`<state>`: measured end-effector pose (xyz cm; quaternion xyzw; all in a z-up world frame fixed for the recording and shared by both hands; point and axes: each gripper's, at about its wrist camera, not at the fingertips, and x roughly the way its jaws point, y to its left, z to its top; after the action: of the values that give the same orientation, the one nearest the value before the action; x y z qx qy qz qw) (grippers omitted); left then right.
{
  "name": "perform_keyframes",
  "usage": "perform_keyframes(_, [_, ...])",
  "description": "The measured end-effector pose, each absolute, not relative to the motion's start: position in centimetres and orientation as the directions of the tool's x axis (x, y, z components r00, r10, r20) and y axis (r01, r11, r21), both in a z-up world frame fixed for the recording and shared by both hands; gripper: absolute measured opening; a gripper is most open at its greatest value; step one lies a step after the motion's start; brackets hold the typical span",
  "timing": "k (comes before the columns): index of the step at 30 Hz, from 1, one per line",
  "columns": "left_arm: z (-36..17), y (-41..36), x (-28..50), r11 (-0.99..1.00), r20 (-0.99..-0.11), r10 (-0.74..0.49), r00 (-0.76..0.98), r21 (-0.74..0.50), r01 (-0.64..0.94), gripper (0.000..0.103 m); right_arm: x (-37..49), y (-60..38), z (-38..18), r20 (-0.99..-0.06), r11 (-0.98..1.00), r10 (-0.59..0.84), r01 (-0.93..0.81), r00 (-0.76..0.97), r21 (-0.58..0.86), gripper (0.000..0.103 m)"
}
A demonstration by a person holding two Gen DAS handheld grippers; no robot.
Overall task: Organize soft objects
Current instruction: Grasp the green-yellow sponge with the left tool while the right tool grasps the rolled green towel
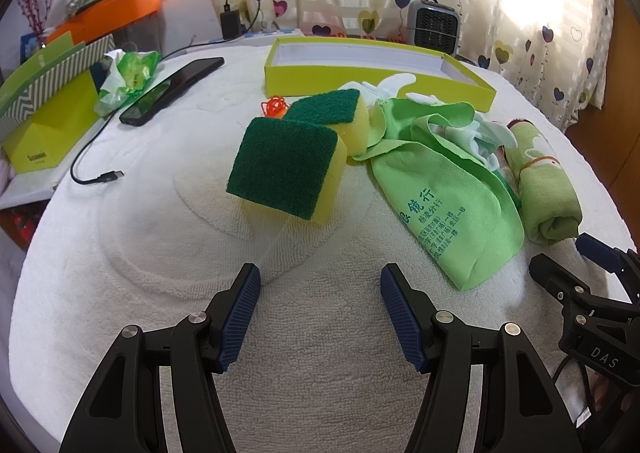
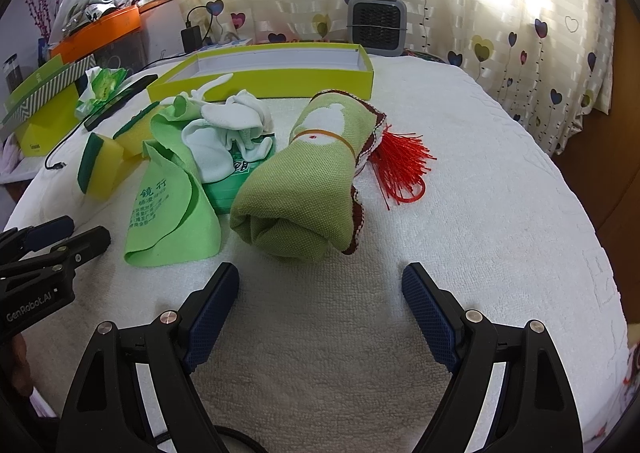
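Observation:
Two yellow sponges with green tops lie on the white towel: a near sponge [image 1: 286, 169] [image 2: 100, 165] and a far sponge [image 1: 336, 117] [image 2: 136, 133]. A light green printed cloth [image 1: 452, 197] [image 2: 176, 205] lies beside white socks [image 2: 236, 133] [image 1: 480, 133] and a rolled green towel [image 2: 304, 177] [image 1: 548, 189] bound by a rubber band, with a red tassel [image 2: 400, 157]. A shallow yellow box [image 1: 372, 65] [image 2: 264, 73] sits behind. My left gripper [image 1: 320, 313] is open and empty before the sponges. My right gripper [image 2: 320, 313] is open and empty before the rolled towel.
A black phone [image 1: 172, 89] and a cable [image 1: 92, 161] lie at the left, next to a crumpled green packet [image 1: 128, 77] and a green carton [image 1: 44, 109]. A small grey heater [image 1: 434, 23] stands by the curtain. An orange tray [image 1: 116, 13] sits on the sill.

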<state>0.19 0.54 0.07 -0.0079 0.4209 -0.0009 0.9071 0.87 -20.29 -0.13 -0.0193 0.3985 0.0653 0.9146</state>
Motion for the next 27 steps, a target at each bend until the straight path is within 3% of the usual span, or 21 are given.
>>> perform_keyframes(20, [3.2, 4.3, 1.8, 0.978, -0.731, -0.183, 0.658, -0.202, 0.048, 0.062, 1.7, -22.5, 4.1, -0.652, 0.970, 0.240, -0.161, 0.719, 0.180, 0.084])
perform_keyframes(27, [3.1, 4.3, 3.8, 0.981, -0.741, -0.177, 0.648, -0.186, 0.055, 0.062, 3.7, -21.8, 3.7, -0.665, 0.966, 0.257, -0.178, 0.701, 0.185, 0.084])
